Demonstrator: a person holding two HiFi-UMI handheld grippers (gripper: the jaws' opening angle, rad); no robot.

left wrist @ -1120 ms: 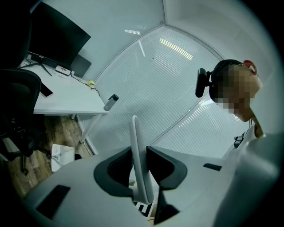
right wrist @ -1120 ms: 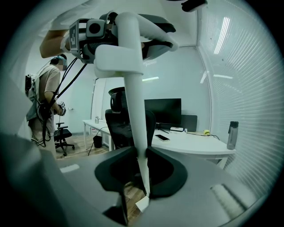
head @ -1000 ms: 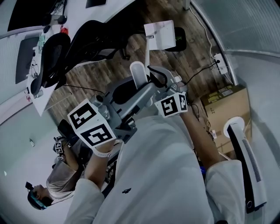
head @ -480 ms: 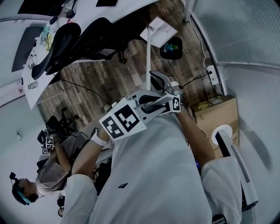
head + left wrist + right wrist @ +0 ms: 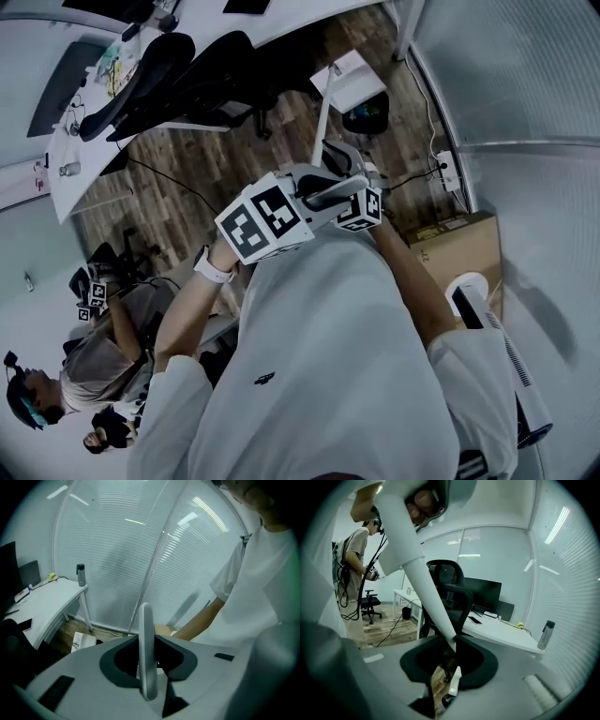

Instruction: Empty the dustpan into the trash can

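The black trash can (image 5: 367,113) stands on the wood floor, and everything here is placed from it. The dustpan (image 5: 349,79), a white pan on a long pale handle (image 5: 320,131), has its pan hard against the can's far left edge and overlapping the rim in the head view. No view shows whether pan and can actually touch. From there the handle runs away from the can toward the person, on the can's near side. The right gripper (image 5: 328,157) is the nearer of the two to the can. Its jaws are partly closed and clamped on the handle's shaft (image 5: 423,588), which passes straight between them in the right gripper view (image 5: 452,641). The left gripper (image 5: 302,183) sits farther from the can, at the handle's free end. Its jaws, also only partly closed, pinch the rounded tip of the handle (image 5: 146,653), which stands upright between them in the left gripper view (image 5: 147,639). A cardboard box (image 5: 459,246) lies on the can's near right side, well apart from it. Dark office chairs (image 5: 155,80) and a white desk (image 5: 70,164) are off to the can's left. Another person (image 5: 98,347) stands much farther away, on the can's near left side.
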